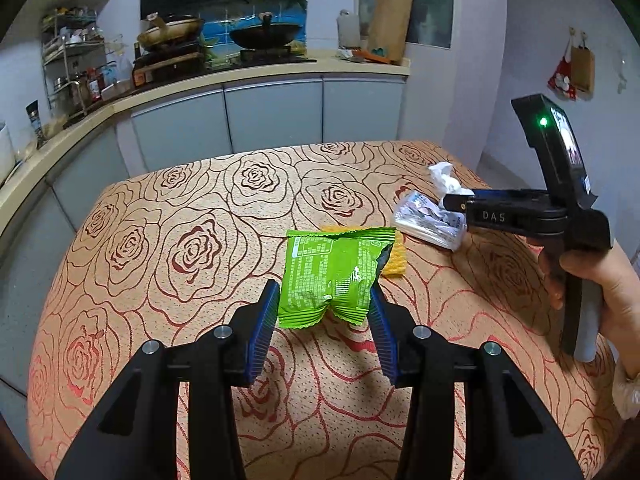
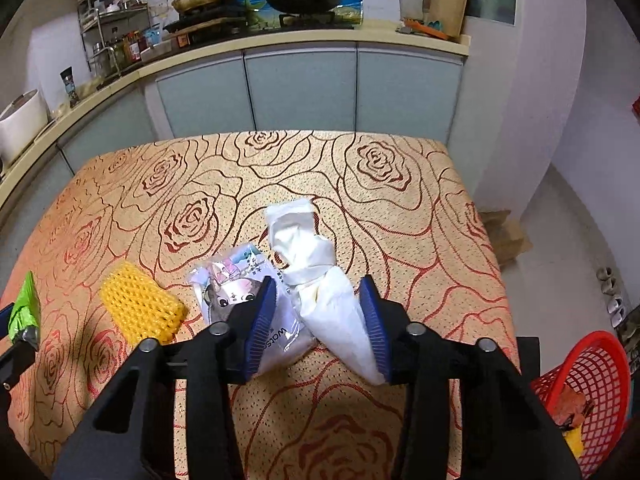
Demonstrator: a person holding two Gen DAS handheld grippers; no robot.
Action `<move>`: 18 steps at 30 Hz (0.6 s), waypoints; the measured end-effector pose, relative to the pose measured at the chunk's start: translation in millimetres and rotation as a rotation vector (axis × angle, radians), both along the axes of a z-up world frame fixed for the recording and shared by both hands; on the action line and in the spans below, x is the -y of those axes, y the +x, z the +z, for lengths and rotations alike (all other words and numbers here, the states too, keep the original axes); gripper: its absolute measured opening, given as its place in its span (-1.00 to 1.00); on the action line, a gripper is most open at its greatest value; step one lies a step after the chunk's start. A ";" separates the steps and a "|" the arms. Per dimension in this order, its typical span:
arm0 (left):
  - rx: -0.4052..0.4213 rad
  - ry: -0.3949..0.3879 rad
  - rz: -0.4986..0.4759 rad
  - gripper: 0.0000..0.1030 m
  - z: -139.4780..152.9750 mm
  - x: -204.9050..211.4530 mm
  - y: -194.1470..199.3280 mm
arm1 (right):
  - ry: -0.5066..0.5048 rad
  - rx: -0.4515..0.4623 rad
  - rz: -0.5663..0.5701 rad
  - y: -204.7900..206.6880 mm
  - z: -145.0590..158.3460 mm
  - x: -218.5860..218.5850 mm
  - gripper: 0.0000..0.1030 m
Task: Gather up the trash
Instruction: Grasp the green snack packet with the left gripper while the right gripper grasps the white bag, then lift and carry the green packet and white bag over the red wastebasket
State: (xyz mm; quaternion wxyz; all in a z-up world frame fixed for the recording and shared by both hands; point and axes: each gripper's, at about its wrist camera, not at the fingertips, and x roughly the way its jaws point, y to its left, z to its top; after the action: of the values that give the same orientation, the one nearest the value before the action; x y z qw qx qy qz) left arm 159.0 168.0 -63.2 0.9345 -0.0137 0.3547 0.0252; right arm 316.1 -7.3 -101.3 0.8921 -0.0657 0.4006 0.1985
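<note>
Pickup is underway: left gripper (image 1: 326, 306) is clamping the green wrapper (image 1: 334, 276), right gripper (image 2: 318, 320) is pinching the tissue (image 2: 320, 276), needing carrying to the red basket (image 2: 592, 364) at its right.

Dim warm indoor light, soft shadows, sharp centre, fisheye-bent dark edges.

The left gripper (image 1: 325, 304), black with blue ribbed pads, points down at a slant and squeezes a green crinkly snack wrapper (image 1: 334, 276). The right gripper (image 2: 318, 312) looks the same and tilts down too. Its jaws are partly closed around a white crumpled tissue (image 2: 320, 280). A bare hand (image 1: 600, 292) holds its grey handle.
</note>
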 end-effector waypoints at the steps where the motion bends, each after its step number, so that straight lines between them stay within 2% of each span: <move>1: 0.000 -0.001 0.006 -0.18 -0.1 -1.5 0.2 | 0.002 -0.007 0.002 1.2 -1.3 -0.2 -0.31; 2: 0.001 0.000 0.012 -0.18 0.0 -2.6 0.3 | 0.000 -0.011 0.004 2.0 -2.6 -0.5 -0.40; 8: 0.016 -0.001 0.050 -0.18 2.7 -9.5 -2.0 | -0.004 0.010 -0.002 -1.4 -3.4 0.3 -0.58; 13: 0.042 0.011 0.089 -0.18 7.7 -11.5 -5.8 | 0.009 0.054 -0.021 -14.7 8.0 6.8 -0.60; 18: 0.075 0.017 0.111 -0.18 18.2 -11.3 -10.7 | 0.037 0.129 -0.016 -38.7 35.9 13.4 -0.60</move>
State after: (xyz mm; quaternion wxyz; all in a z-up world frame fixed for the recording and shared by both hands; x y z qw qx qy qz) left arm 148.3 179.3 -45.0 0.9444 -0.0264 0.3181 0.0793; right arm 277.4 -20.7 -65.4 0.9188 -0.0586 0.3389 0.1939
